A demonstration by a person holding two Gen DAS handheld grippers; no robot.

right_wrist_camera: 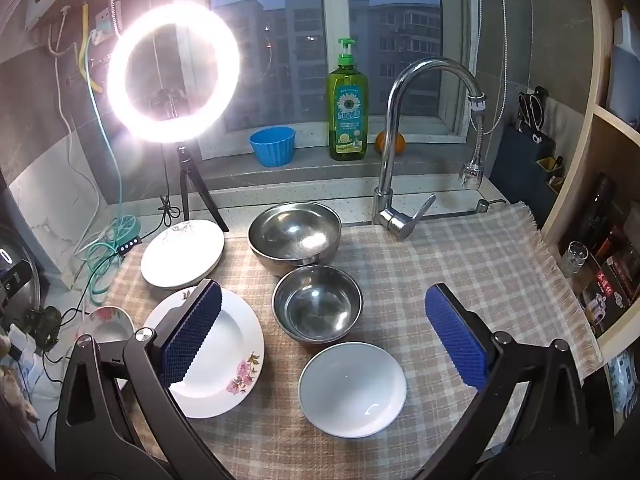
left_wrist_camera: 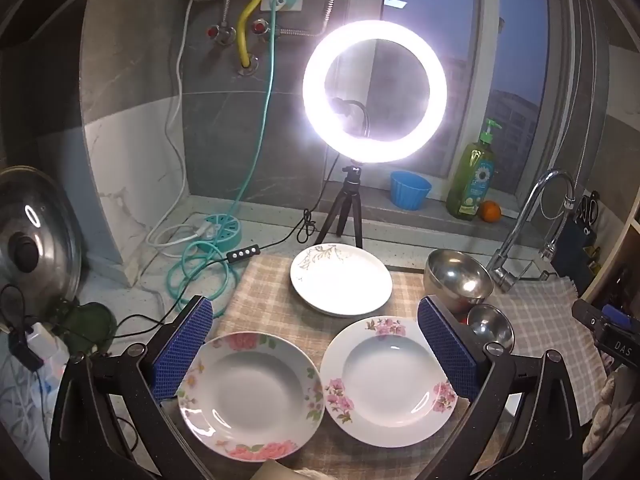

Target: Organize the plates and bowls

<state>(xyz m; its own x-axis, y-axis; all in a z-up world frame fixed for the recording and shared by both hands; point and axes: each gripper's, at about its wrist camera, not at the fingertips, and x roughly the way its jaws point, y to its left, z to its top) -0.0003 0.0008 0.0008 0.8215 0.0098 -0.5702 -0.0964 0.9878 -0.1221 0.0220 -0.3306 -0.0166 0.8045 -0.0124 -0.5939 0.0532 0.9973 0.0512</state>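
On the checked cloth (left_wrist_camera: pixel 260 292) lie a rose-rimmed deep plate (left_wrist_camera: pixel 250 396), a pink-flowered deep plate (left_wrist_camera: pixel 390 380) beside it, and a white plate with a leaf pattern (left_wrist_camera: pixel 340 278) behind. My left gripper (left_wrist_camera: pixel 316 344) is open and empty above the two flowered plates. In the right wrist view a large steel bowl (right_wrist_camera: pixel 295 236), a small steel bowl (right_wrist_camera: pixel 317 308) and a plain white bowl (right_wrist_camera: pixel 353 390) stand in a row. My right gripper (right_wrist_camera: pixel 324 336) is open and empty over the small steel bowl and white bowl. The pink-flowered plate (right_wrist_camera: pixel 224 360) lies under its left finger.
A lit ring light on a tripod (left_wrist_camera: pixel 374 92) stands behind the plates. A faucet (right_wrist_camera: pixel 400 148) stands at the back right. A soap bottle (right_wrist_camera: pixel 347 108), blue cup (right_wrist_camera: pixel 273 145) and orange (right_wrist_camera: pixel 390 142) sit on the sill. Cables (left_wrist_camera: pixel 200 264) and a pot lid (left_wrist_camera: pixel 36 240) are at left.
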